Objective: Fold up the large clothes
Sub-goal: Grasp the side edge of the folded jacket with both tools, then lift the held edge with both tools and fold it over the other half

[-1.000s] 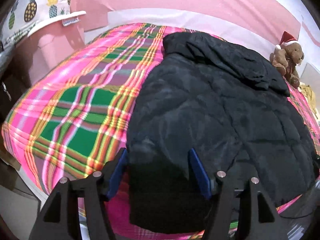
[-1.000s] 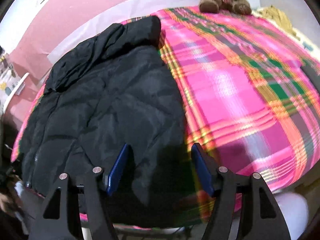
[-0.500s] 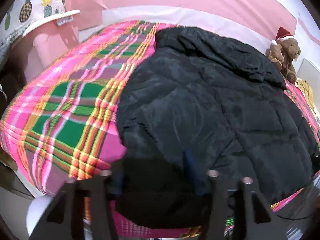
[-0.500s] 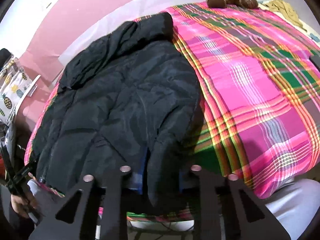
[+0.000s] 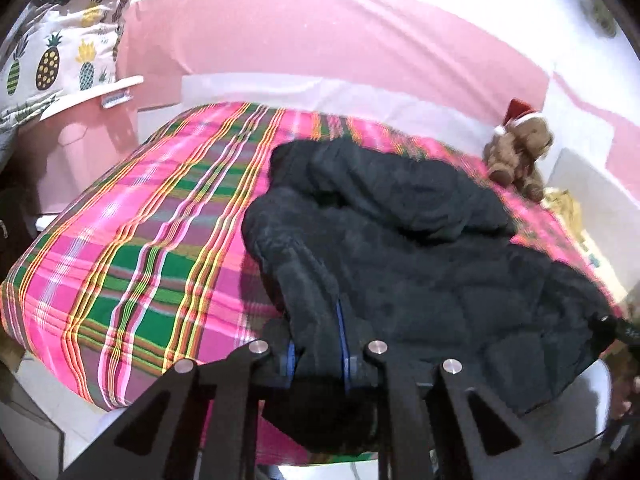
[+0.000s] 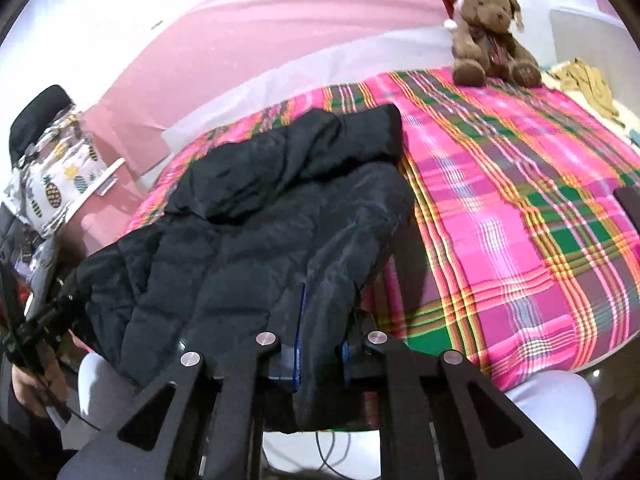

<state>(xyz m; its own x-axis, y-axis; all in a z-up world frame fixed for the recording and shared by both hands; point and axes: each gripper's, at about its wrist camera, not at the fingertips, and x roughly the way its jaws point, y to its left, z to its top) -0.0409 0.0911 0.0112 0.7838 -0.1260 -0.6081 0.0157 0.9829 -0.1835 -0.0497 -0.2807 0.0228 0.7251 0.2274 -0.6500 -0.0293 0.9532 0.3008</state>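
From the left wrist, the left gripper (image 5: pixel 318 346) is closing its jaws on the near hem of the black puffer jacket (image 5: pixel 420 264), fabric bunched between the blue pads. That jacket lies on the pink plaid bedspread (image 5: pixel 132 248) (a teddy bear (image 5: pixel 518 152) sits at the far corner). From the right wrist, the right gripper (image 6: pixel 320 344) likewise pinches the hem, jaws closing, cloth lifted off the spread.

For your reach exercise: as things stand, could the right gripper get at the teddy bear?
Probably not now. The right gripper is closing on the jacket hem at the bed's near edge, while the teddy bear sits at the far edge, across open blanket. It would need to let go first.
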